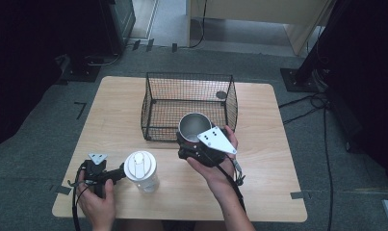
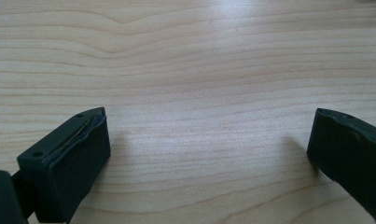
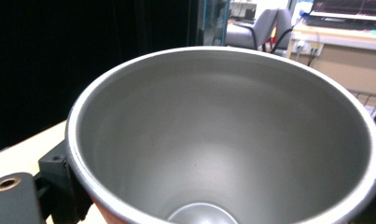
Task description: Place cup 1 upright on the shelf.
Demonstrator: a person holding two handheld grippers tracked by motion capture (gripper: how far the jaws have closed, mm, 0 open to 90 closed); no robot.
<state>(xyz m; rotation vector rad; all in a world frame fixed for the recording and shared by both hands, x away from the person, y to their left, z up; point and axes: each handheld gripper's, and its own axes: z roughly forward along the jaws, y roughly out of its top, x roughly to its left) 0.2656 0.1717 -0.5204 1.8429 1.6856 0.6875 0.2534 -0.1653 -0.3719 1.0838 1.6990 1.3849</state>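
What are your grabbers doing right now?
Right hand-held gripper shut on metal cup, near wire basket. Left hand-held gripper open, beside lidded bottle.

Wooden table (image 1: 259, 159) bearing wire basket (image 1: 189, 106), bottle (image 1: 142, 172)

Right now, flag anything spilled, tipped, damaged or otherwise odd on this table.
Nothing stands out. The metal cup is held upright and empty in the right gripper, the lidded bottle stands upright on the table, and the wire basket sits square. No spills show.
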